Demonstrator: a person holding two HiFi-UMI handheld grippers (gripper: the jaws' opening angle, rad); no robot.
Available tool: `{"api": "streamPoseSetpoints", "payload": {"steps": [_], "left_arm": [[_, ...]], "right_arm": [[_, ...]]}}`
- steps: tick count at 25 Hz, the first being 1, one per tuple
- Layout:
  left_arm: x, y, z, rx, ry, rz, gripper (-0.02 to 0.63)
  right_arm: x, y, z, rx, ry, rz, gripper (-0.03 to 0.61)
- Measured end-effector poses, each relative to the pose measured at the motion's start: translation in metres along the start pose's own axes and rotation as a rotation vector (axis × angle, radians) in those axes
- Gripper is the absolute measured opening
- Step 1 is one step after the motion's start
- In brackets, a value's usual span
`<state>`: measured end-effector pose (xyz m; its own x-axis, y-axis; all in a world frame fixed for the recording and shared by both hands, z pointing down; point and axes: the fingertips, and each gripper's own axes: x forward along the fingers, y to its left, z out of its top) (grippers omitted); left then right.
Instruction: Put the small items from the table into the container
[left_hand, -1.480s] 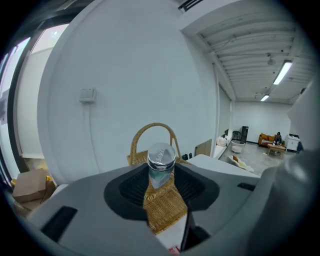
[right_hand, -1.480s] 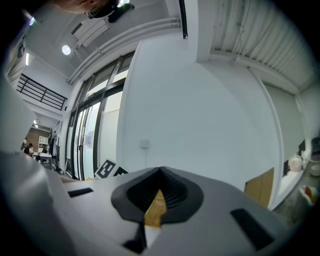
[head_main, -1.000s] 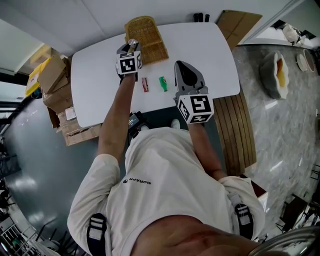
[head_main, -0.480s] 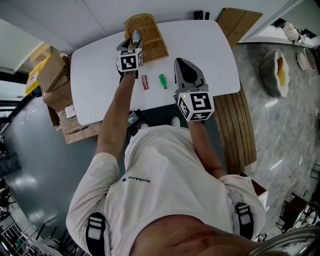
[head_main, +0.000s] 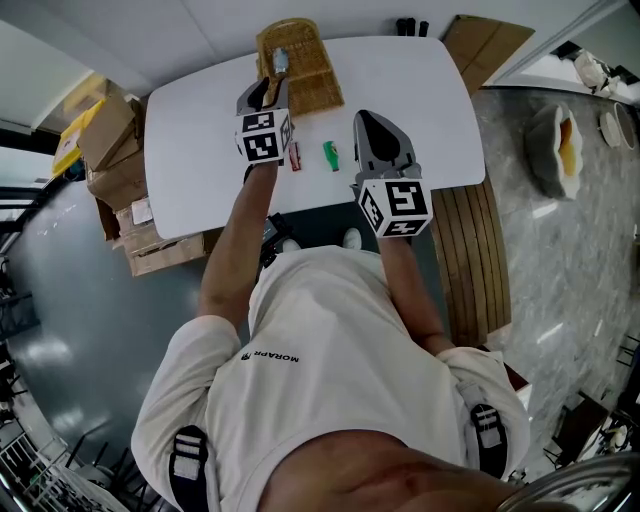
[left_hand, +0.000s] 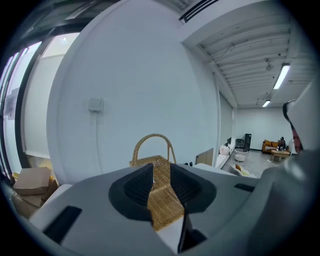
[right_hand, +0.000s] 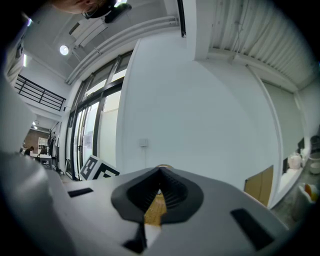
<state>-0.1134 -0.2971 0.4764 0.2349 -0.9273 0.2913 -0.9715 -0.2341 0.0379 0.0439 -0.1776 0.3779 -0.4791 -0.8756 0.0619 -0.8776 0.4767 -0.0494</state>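
Table edges: we are looking down on a white table (head_main: 410, 95) with rounded corners. Its near edge is running just behind the two marker cubes (head_main: 264, 135), and its far edge is lying at the top of the frame.
Open room: bare tabletop is spreading to the right of the basket and to the left of the left arm. The strip between the two grippers is holding only two small items.
Left claw: we are holding the left gripper (head_main: 263, 92) over the basket's near end. Its jaws are closing, with a gap between the pads and nothing in it. In the left gripper view only wicker is showing through.
Right claw: the right gripper (head_main: 369, 117) is hovering at centre frame with its jaw tips meeting and nothing gripped.
Container: the wicker basket (head_main: 312, 88) is sitting at upper centre, against the far edge.
Task things: a grey item (head_main: 280, 60) is lying inside the basket. A red item (head_main: 295, 156) and a green item (head_main: 331, 156) are lying on the table between the grippers, near each other but not touching.
Around us: cardboard boxes (head_main: 105, 150) are crowding the left edge, a slatted bench (head_main: 475, 260) is standing at the right, and a cardboard panel (head_main: 482, 45) and small black objects (head_main: 410, 27) are at the top.
Writing: white lettering on the shirt (head_main: 270, 358) is looking like "MORAPR", though we are not reading it surely.
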Motion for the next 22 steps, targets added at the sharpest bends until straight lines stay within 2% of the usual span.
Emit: {"api": "streamPoseSetpoints", "payload": {"steps": [5,8,16,22], "left_arm": [[-0.024,-0.004,0.013,-0.006,-0.06,0.014,0.026],[-0.038,-0.005,0.018,-0.025,-0.09,0.013,0.005],[-0.068,-0.014,0.022,-0.059,-0.129,0.025,0.003],[-0.078,-0.016,0.004,-0.072,-0.102,0.039,0.003]], "right_arm": [[0.002,0.005,-0.001,-0.001,0.002,0.016,0.005],[0.003,0.01,-0.004,-0.001,0.003,0.025,0.005],[0.004,0.016,-0.006,0.006,0.002,0.043,0.005],[0.004,0.018,-0.008,0.002,0.008,0.045,0.005]]}}
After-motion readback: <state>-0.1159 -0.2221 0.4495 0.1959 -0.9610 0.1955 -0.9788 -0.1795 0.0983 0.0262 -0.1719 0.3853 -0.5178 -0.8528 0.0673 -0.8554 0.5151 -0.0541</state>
